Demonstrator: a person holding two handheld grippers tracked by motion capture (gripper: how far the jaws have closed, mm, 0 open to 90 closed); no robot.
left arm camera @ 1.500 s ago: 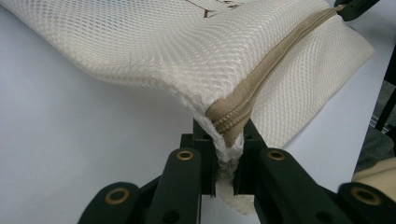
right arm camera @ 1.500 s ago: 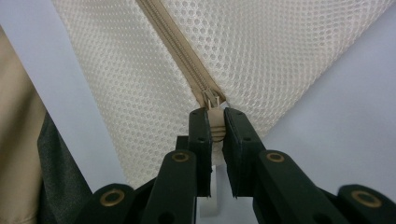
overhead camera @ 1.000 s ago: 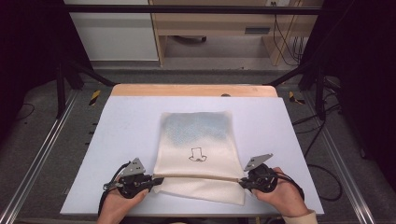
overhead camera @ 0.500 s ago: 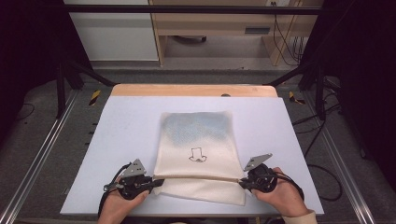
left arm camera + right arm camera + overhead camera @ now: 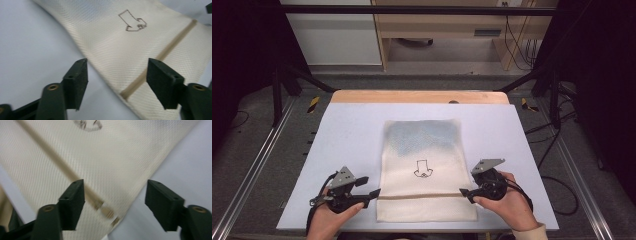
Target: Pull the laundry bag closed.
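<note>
A cream woven cloth bag (image 5: 422,165) lies flat on the pale table (image 5: 347,135), with a small black line drawing (image 5: 422,169) at its middle. A tan band (image 5: 419,195) crosses it near the front edge. My left gripper (image 5: 374,194) stands open at the band's left end, my right gripper (image 5: 463,192) open at its right end. In the left gripper view the jaws (image 5: 117,80) straddle the bag's edge where the band (image 5: 165,51) ends, holding nothing. In the right gripper view the open jaws (image 5: 115,200) frame the band's frayed end (image 5: 107,213) and the cloth (image 5: 100,157).
A wooden strip (image 5: 412,96) runs along the table's far edge. Metal rails (image 5: 257,165) flank both sides. Yellow-black clamps (image 5: 313,103) lie on the floor at the far corners. Bare table surface lies left, right and beyond the bag.
The tan band was bowed upward between the two grippers earlier; now it lies straight and flat on the bag. Both hands stay at the same spots.
</note>
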